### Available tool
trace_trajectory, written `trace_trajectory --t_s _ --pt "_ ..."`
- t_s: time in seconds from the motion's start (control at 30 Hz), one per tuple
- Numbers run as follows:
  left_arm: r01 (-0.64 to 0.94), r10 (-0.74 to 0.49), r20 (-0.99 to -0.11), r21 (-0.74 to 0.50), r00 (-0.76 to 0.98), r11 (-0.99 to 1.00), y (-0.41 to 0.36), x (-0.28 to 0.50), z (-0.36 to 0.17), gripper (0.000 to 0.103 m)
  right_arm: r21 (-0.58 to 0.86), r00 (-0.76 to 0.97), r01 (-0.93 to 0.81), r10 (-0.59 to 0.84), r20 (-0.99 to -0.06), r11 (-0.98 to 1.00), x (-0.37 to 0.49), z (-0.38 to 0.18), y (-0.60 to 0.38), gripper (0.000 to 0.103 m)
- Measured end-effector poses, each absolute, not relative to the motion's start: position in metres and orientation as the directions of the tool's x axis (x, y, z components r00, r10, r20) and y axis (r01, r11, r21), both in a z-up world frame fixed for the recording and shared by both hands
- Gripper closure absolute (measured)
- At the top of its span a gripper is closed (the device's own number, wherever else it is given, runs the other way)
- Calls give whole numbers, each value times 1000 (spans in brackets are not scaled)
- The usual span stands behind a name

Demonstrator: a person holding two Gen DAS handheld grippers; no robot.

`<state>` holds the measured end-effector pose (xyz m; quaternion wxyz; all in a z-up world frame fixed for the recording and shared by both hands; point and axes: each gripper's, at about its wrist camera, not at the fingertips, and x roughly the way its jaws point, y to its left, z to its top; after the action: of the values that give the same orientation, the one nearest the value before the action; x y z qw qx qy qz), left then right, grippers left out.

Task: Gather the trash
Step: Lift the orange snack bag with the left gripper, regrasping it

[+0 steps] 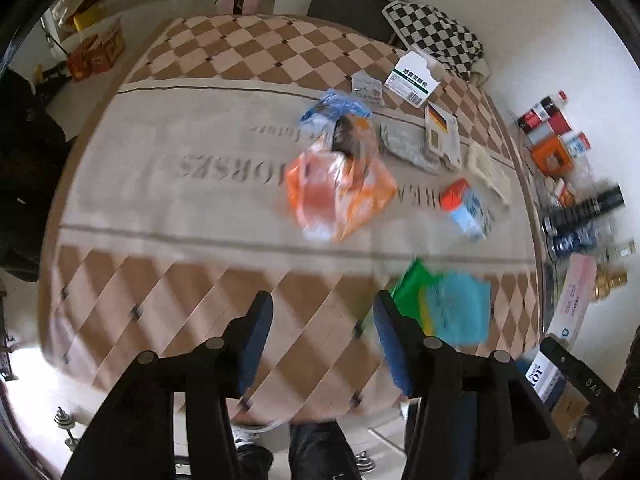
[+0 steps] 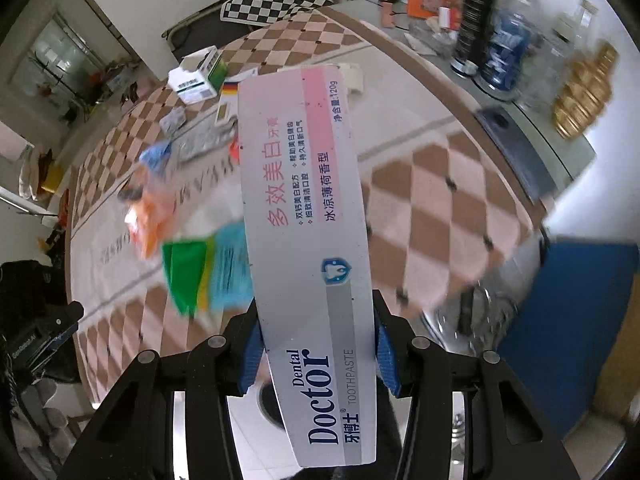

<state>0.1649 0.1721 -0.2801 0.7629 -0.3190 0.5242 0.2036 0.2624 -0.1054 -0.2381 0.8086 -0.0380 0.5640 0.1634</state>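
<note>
While the right hand-held gripper (image 2: 318, 354) clamps the toothpaste box (image 2: 308, 240), the left hand-held gripper (image 1: 322, 342), open and empty, may miss the green-and-blue packet (image 1: 444, 300) lying beside its finger.

Brown-and-cream diamond-checked counter (image 1: 224, 52), orange plastic bag (image 1: 340, 196) at its middle, green-and-teal packet (image 1: 448, 304) near the bag, white-pink-grey toothpaste box (image 2: 308, 208), black-and-white chequered cloth (image 1: 436, 32) beyond the counter

Your long white-and-pink toothpaste box (image 2: 308, 240) stands lengthwise, its printed face up. The crumpled orange bag (image 1: 340, 192) lies mid-table, with a green-and-teal packet (image 1: 448, 304) at its five o'clock.
</note>
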Motion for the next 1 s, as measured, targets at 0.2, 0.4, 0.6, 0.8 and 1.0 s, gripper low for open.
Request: trace_trajectory --t_s 0.2,0.4,0.6,0.8,1.0 --pt "-593 78 -965 -88 249 800 163 244 -306 54 138 226 -313 215 -950 940 353 -269 -77 54" --pt "-452 253 -965 193 74 871 144 288 -346 54 120 162 -336 183 -970 934 403 -299 -56 54" --pt "-451 267 -964 231 16 862 159 297 -368 90 105 144 -335 161 -976 936 421 -311 -51 54" --pt "-449 315 -945 243 91 860 163 294 -341 97 101 155 -348 164 -974 932 411 -301 -50 54" --pt "-471 337 -920 212 200 856 157 257 -284 97 123 192 -375 206 -959 919 369 -269 -54 54"
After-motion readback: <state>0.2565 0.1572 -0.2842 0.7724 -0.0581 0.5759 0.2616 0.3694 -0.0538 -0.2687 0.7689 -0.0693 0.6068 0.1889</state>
